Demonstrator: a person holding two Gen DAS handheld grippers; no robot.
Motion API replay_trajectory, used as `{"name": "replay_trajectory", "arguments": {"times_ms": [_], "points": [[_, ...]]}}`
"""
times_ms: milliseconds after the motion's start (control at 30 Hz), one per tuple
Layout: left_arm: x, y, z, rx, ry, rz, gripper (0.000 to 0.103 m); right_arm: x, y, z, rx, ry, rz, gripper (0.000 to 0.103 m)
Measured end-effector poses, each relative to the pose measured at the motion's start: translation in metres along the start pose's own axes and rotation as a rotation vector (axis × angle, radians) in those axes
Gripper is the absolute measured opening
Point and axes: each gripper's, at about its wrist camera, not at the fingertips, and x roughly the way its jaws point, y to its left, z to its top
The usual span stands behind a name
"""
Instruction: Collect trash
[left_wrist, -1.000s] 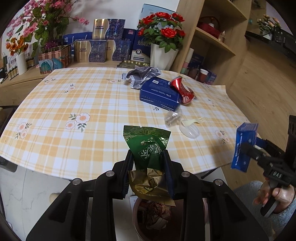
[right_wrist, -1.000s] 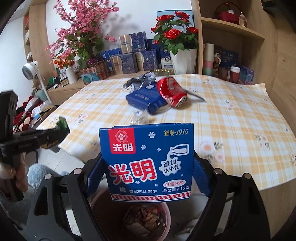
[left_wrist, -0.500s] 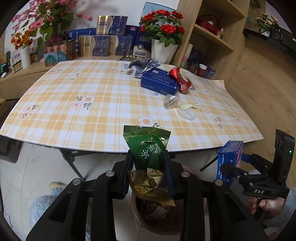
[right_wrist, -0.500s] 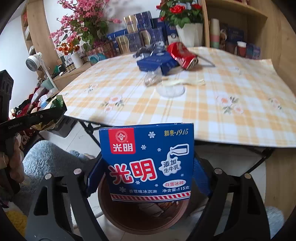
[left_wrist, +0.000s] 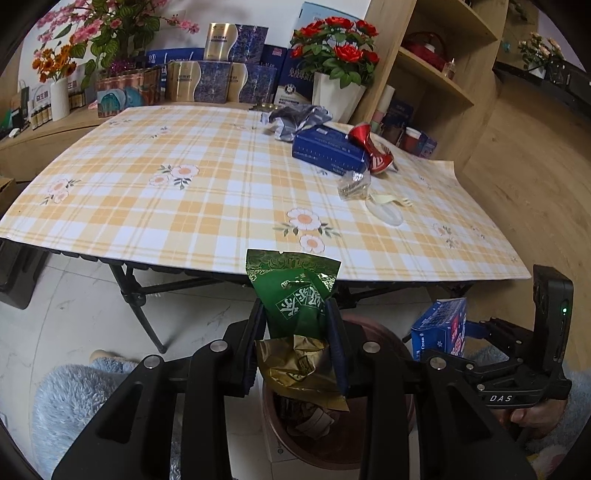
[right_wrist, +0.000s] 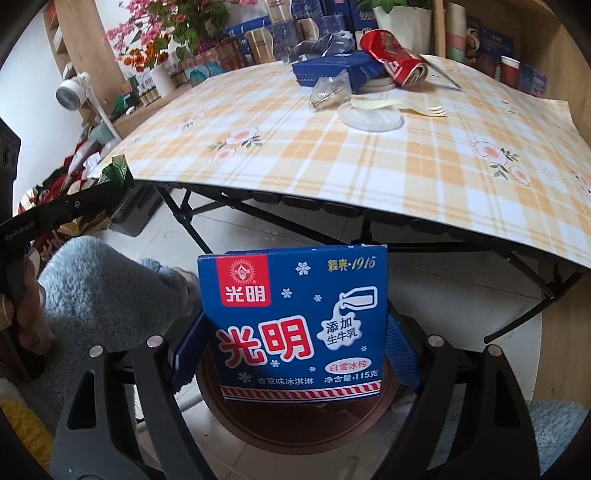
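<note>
Left wrist view: the left gripper (left_wrist: 295, 332) is clamping a green foil wrapper (left_wrist: 293, 295), its fingers (left_wrist: 255, 343) pressing on both sides; the crumpled gold tail of the wrapper is hanging below them. It is hovering directly above the brown trash bin (left_wrist: 384, 339) on the floor, just off the near edge of the table (left_wrist: 184, 206). The bin is already holding some scraps. At the right of this view the right gripper (left_wrist: 454, 332) is carrying the blue ice-cream carton (left_wrist: 441, 325) beside the bin rim. Still lying on the table: a blue box (left_wrist: 327, 149), a crushed red can (left_wrist: 371, 147), a silver foil wrapper (left_wrist: 295, 118), a small clear bag (left_wrist: 352, 184) and a clear lid (left_wrist: 384, 214).

Judgement: for a clean drop, the left gripper should be parting its fingers only while the gold tail is hanging inside the rim; light foil could be clinging to a pad, so a wide release would be safer.

Right wrist view: the right gripper (right_wrist: 295, 339) is gripping the carton (right_wrist: 295, 325) by its two narrow sides, fingers spread wide by the carton's width. The bin (right_wrist: 266, 424) is showing below the carton, its mouth mostly hidden behind it. The left gripper (right_wrist: 92, 199) with the wrapper (right_wrist: 116, 175) is visible at the far left.

Judgement: the carton is stiff and looks nearly as wide as the bin's opening, so it should be centred over the mouth before release; dropping one item at a time would be avoiding a collision between the two grippers
</note>
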Motion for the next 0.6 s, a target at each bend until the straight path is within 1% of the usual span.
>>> {"name": "replay_trajectory", "arguments": {"times_ms": [267,367,467,600], "points": [[0.007,-0.006,-0.003,0.021,0.017,0.0,0.032,0.008,0.003,-0.002,-0.014,0.027,0.009,0.083],[0.007,-0.008,-0.003,0.025,0.018,-0.004,0.032,0.008,0.001,-0.002,-0.005,0.03,0.014,0.088],[0.009,-0.008,-0.003,0.016,0.027,-0.015,0.032,0.004,-0.001,-0.001,0.017,0.008,0.021,0.092],[0.013,-0.007,-0.003,0.004,0.041,-0.026,0.032,-0.003,-0.009,0.0,0.055,-0.041,-0.02,0.093]]}}
